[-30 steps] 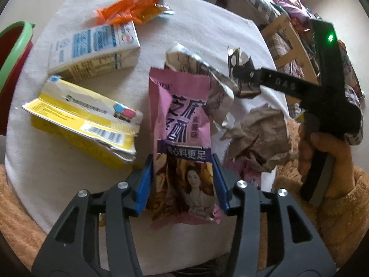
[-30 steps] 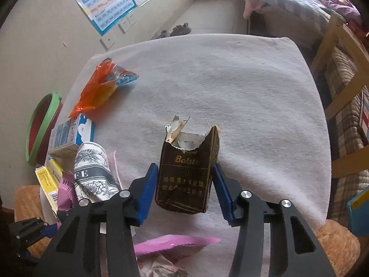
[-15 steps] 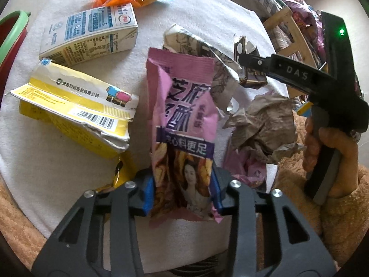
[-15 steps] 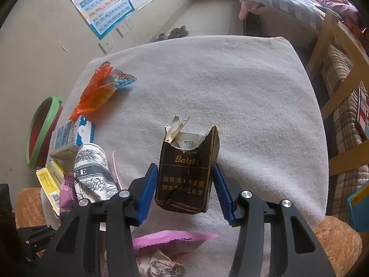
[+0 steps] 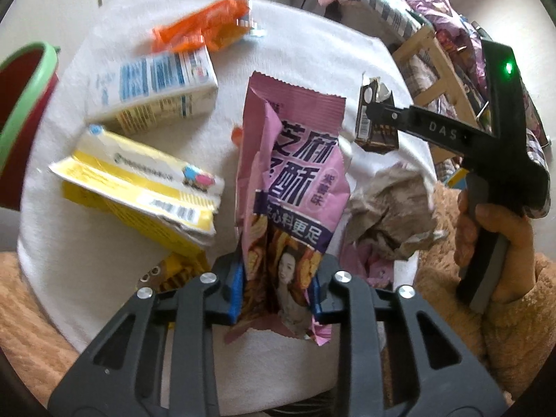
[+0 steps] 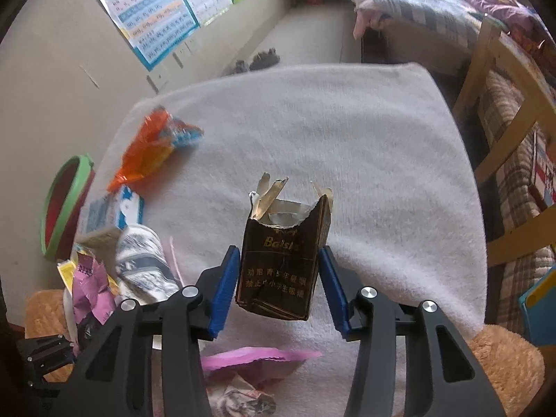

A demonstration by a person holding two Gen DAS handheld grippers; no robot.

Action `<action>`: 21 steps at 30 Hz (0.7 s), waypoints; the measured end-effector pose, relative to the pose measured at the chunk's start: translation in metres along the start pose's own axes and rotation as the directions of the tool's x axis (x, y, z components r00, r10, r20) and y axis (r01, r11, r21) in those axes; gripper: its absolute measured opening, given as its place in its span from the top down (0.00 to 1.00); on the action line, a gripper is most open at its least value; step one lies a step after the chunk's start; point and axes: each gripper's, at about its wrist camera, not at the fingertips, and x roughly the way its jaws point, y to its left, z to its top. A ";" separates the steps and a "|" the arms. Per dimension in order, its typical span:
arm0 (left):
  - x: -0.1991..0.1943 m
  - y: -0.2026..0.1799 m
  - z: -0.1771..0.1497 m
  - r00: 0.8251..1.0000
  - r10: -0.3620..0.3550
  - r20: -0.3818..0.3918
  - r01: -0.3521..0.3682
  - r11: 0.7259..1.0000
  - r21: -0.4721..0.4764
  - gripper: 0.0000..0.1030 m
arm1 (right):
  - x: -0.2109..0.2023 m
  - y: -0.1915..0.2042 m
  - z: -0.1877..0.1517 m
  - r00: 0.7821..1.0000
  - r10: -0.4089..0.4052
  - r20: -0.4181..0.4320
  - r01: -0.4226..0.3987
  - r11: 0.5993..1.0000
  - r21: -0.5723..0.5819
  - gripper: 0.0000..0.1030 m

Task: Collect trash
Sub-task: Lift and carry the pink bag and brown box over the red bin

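On my far left I see the red bin with a green rim (image 5: 21,104) standing off the tabletop's edge, beside the white towel-covered tabletop (image 5: 305,55). Next come a blue-and-white carton (image 5: 156,87) lying on its side, a torn yellow-and-white carton (image 5: 139,187) nearer me, and a crumpled orange plastic wrapper (image 5: 205,27) toward the far edge. My left claw (image 5: 276,288) has just been closing and now pinches the lower end of the pink snack bag with purple lettering (image 5: 292,180); the bag's long axis runs straight away from me, its crimped top edge pointing toward the far side, its body creased and folded down the left. To its right lies a crumpled brown paper wad (image 5: 392,208), close to the tabletop's right edge. Beyond that my right claw (image 6: 278,278) holds the torn dark-brown cigarette pack with gold lettering (image 6: 283,260) upright between its blue pads, ragged open top pointing away from me, silver foil showing inside; its jaws have just closed a little on it, and the pack hangs clear above the towel. The middle and right of the towel lie open, with a wooden bed frame (image 6: 493,80) just past the right edge.
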 end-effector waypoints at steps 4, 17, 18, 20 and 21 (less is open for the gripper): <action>-0.017 0.000 0.005 0.998 0.014 0.063 -0.015 1.000 0.014 0.73 | -0.018 0.002 0.002 0.999 0.009 0.048 -0.010 1.000 0.015 0.56; -0.061 0.026 0.013 0.973 0.093 0.212 -0.089 0.996 -0.028 0.73 | -0.054 0.037 0.014 0.990 0.069 0.125 -0.064 0.997 -0.043 0.55; -0.064 0.030 0.013 0.970 0.101 0.220 -0.093 0.995 -0.042 0.73 | -0.055 0.041 0.015 0.989 0.073 0.126 -0.066 0.996 -0.052 0.55; -0.068 0.038 0.013 0.967 0.112 0.230 -0.099 0.993 -0.065 0.73 | -0.055 0.049 0.015 0.989 0.079 0.127 -0.070 0.995 -0.071 0.55; -0.069 0.042 0.014 0.966 0.116 0.233 -0.101 0.992 -0.074 0.73 | -0.056 0.052 0.015 0.989 0.081 0.126 -0.071 0.994 -0.081 0.55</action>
